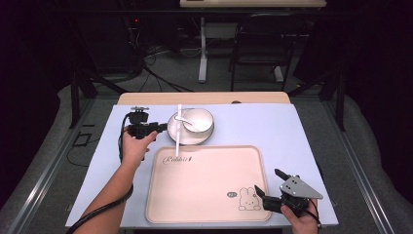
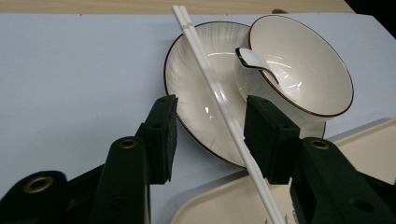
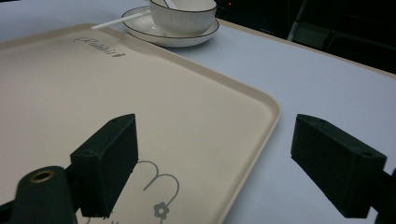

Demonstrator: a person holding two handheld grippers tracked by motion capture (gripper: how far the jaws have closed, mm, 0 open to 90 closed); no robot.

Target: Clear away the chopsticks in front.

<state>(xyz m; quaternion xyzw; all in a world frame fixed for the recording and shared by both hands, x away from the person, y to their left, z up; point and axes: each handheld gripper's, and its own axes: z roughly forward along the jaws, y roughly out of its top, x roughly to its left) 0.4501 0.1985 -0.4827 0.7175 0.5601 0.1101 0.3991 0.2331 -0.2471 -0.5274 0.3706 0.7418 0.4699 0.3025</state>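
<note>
The left gripper (image 1: 160,128) sits at the left rim of the plate (image 1: 174,130), its jaws part-way closed and straddling the plate's edge and the white chopsticks (image 2: 219,95); in the left gripper view the right pad looks to be against the chopsticks while the left pad stands just off the plate's rim, so the pads do not yet pinch anything between them. The chopsticks lie as a pair across the plate, their far ends past its back rim and their near ends reaching over the corner of the tray (image 1: 160,204). A white bowl (image 1: 199,119) with a dark rim stands on the right half of the plate, close to the chopsticks; a white spoon (image 2: 256,60) leans inside it, handle over the bowl's edge toward the chopsticks. The right gripper (image 1: 267,184) rests well apart at the tray's near right corner, its jaws spread wide with nothing between them, one on either side of the tray's rim; a printed rabbit (image 1: 249,199) lies just beside it. The beige tray sits on a pale blue mat (image 1: 272,124) that covers a wooden table (image 1: 204,98); beyond it stand a dark chair (image 1: 260,44), a desk leg and loose cables on a grey floor in a dim room.
</note>
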